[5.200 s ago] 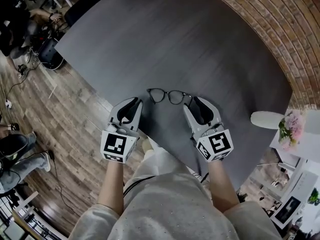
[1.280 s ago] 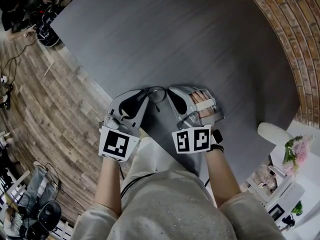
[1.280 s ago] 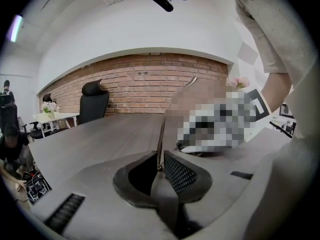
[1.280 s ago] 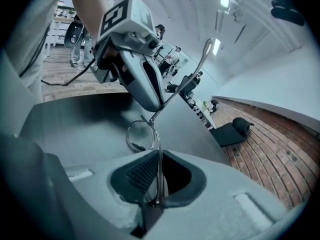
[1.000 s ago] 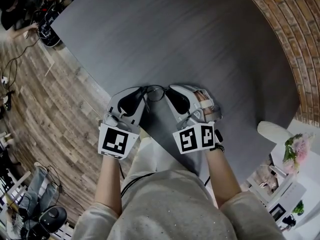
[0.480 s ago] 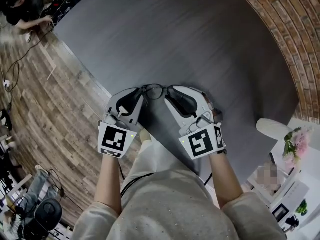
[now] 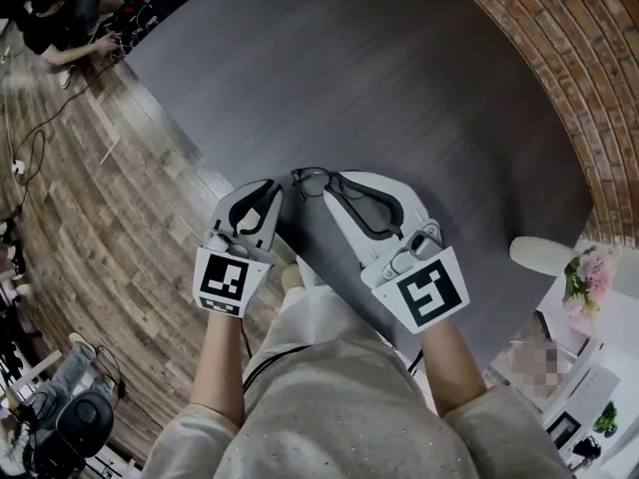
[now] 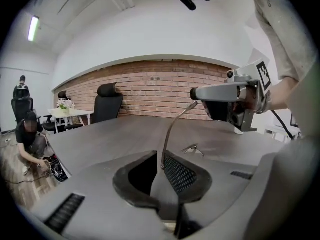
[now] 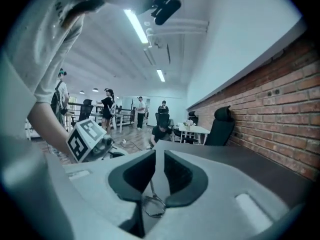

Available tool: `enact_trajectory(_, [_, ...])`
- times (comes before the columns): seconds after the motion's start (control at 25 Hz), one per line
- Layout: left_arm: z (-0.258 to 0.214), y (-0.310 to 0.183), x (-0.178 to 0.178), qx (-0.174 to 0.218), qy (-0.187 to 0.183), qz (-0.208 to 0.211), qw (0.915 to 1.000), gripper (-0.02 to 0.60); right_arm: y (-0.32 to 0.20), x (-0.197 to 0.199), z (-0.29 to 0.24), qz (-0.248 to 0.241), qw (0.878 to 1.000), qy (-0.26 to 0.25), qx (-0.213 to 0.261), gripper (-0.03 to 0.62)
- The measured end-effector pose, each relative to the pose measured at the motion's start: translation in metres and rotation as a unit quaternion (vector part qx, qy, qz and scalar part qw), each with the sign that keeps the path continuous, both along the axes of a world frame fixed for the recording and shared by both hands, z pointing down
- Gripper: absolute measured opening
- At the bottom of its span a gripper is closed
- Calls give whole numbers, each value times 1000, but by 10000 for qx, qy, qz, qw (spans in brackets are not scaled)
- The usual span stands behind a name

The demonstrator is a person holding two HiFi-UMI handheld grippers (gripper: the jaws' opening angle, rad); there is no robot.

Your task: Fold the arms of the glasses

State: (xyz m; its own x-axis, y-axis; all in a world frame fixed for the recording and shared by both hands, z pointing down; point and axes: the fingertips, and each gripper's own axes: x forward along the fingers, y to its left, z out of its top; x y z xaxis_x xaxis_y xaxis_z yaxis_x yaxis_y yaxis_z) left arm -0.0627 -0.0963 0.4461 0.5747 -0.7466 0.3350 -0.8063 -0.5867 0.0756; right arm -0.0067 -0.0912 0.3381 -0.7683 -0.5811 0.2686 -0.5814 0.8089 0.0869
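Currently the glasses (image 7: 314,179) hang between the two tool tips, above the near part of the bench (image 7: 399,78) and not resting on it. One thin arm (image 8: 173,128) of the glasses runs from the left hand-held gripper (image 8: 162,160) up and to the right, to the tip of the right one (image 8: 196,93).

Left hand-held gripper (image 7: 277,188): jaws clamped together on the end of that arm, which comes out of the seam between the mesh pads. Its marker cube (image 7: 228,279) faces the head camera.

Right hand-held gripper (image 7: 333,180): jaws closing, only a narrow slit between them. A lens ring (image 9: 153,205) of the glasses sits low between the pads and a thin wire part runs up the slit (the pads look to be on the frame, and that contact is tight to read). In the left gripper view this tool sits higher than the left one, well clear of the bench top. Its marker cube (image 7: 427,292) is tilted toward the lower right of the head view.

Surroundings: dark grey bench top, wooden floor (image 7: 90,218) on the left, brick wall (image 7: 559,58) at the upper right. A black office chair (image 8: 109,101) stands at the far side of the bench, and a person (image 8: 30,134) crouches on the floor to the left.
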Motion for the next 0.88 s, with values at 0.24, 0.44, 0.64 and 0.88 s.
enact_trajectory(0.24, [-13,5,-6,106,3,-63,9999,38,14,-31,-3,-365,9992,46,-152,83])
enact_trajectory(0.44, [-18,7,-9,124,5,-78,9999,38,11,-40,7,-333,9988,277,-206,82])
enact_trajectory(0.64, [-17,8,-14,115,21,-141,9998,38,9,-37,19,-237,9983,446,-289,63])
enact_trajectory(0.88, [-13,7,-14,75,-5,-150,9999,38,3,-27,23,-103,9987,441,-242,34])
